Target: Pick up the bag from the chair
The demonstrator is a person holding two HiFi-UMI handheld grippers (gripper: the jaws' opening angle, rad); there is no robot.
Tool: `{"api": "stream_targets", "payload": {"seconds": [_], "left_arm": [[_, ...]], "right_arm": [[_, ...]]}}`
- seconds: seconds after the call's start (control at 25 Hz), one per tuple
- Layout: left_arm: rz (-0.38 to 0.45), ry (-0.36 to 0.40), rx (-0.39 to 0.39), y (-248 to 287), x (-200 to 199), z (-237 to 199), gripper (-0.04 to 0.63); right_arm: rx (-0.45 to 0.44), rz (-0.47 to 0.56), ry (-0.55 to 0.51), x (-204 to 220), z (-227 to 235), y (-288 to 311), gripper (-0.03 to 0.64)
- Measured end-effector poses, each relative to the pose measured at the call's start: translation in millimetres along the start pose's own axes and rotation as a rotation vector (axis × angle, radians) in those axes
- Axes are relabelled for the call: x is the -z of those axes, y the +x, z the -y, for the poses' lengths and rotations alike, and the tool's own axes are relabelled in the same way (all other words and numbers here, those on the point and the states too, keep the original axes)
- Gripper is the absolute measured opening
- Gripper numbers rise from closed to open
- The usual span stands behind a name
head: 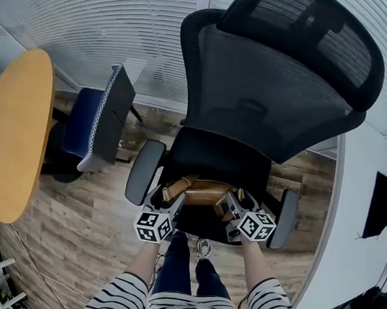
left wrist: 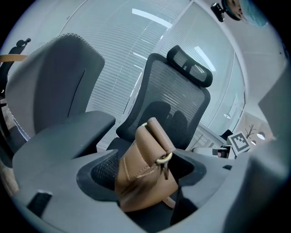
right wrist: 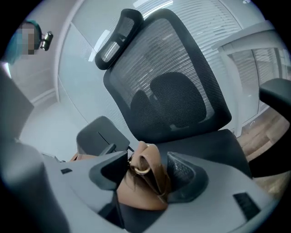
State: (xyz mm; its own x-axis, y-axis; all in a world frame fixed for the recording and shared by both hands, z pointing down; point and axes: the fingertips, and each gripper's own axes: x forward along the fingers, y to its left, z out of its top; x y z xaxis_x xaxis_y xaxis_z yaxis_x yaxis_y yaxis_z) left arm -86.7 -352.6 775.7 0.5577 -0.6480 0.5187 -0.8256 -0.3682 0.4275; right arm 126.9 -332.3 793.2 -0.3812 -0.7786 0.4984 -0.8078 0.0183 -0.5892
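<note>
At lower centre of the head view, the tan bag [head: 201, 191] spans the front of the black mesh chair [head: 269, 90] seat, between the left gripper [head: 166, 198] and the right gripper [head: 235, 204]. Only the gripper views show each pair of textured jaws pinching folded smooth leather beside a brass ring [right wrist: 142, 169].

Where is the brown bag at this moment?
In the head view, the brown bag is at the front of the seat of the black office chair. It is held between the left gripper and the right gripper, one at each end.
</note>
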Motion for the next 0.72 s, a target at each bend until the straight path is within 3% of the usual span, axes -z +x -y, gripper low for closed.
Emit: {"api": "stream_targets", "payload": {"seconds": [0.24, 0.72], "left_arm": [[0.008, -0.013, -0.03, 3, 1, -5, 0.314], [-0.068, -0.02, -0.036, -16, 4, 6, 0.241]], "right_arm": [[-0.016, -0.01, 0.02, 4, -5, 4, 0.229], [0.039, -0.05, -0.107, -3, -25, -11, 0.169]]}}
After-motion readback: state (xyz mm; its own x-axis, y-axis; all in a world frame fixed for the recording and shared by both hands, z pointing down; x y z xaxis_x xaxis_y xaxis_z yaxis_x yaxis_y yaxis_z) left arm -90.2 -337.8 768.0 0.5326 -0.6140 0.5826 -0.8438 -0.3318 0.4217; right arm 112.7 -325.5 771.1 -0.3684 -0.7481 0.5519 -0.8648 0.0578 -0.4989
